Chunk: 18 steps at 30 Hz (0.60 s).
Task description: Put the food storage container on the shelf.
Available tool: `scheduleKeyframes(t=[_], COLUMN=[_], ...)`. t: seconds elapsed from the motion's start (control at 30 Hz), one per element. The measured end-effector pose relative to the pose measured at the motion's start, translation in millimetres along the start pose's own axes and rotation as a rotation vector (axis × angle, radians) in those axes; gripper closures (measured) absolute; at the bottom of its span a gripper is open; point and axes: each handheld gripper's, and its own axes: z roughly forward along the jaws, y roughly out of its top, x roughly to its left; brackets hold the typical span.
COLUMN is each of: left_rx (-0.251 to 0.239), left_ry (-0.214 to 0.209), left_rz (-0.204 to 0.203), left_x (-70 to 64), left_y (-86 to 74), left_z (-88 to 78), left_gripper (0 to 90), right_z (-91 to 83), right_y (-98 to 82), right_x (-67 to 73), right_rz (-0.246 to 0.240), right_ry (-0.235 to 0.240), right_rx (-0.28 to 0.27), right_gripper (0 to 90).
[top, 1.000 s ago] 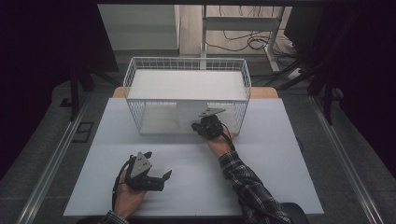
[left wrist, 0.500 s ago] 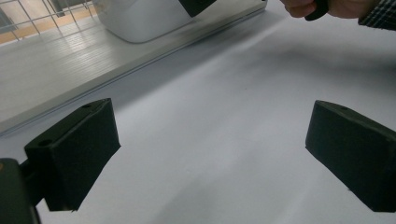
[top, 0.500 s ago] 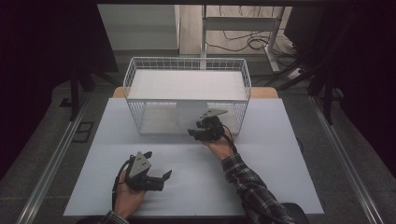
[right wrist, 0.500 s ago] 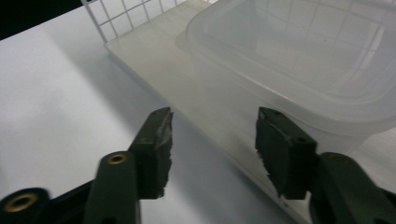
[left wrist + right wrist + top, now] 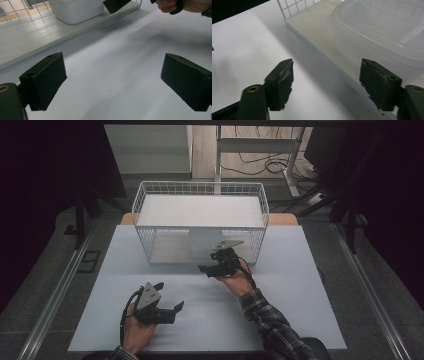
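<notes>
Since the earlier frames, the right gripper (image 5: 216, 265) has been drawn slightly back from the white wire basket (image 5: 145, 227). At left, the left gripper (image 5: 167, 310) is rested wide open, empty. The translucent plastic container (image 5: 387, 32) is left inside the basket, ungrasped; the right jaws are spread wide.

The white counter (image 5: 300, 310) is evenly lit from above while the room around it falls into deep darkness. Soft shadows spread on it beyond each hand-held gripper. Both gripper views are slightly soft, with mild grain.
</notes>
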Motion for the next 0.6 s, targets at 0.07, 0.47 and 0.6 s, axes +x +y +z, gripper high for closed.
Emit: scheduleKeyframes(t=[0.07, 0.47, 0.6], left_rx=[0.008, 0.031, 0.033], left_ry=[-0.001, -0.013, -0.011], left_rz=[0.006, 0.012, 0.011], left_x=[0.1, 0.5, 0.3], left_y=[-0.1, -0.1, 0.0], left_z=[0.7, 3.2, 3.1], left_gripper=[6.0, 5.9, 5.6], right_z=[-1.5, -10.5, -13.8], right_y=[-1.0, -7.7, -9.4], right_x=[1.5, 11.0, 13.9], right_rz=[-0.003, -0.016, -0.017], right_ry=[-0.001, 0.002, 0.005], right_rx=[-0.002, -0.004, 0.0], right_gripper=[23.4, 7.1, 4.8])
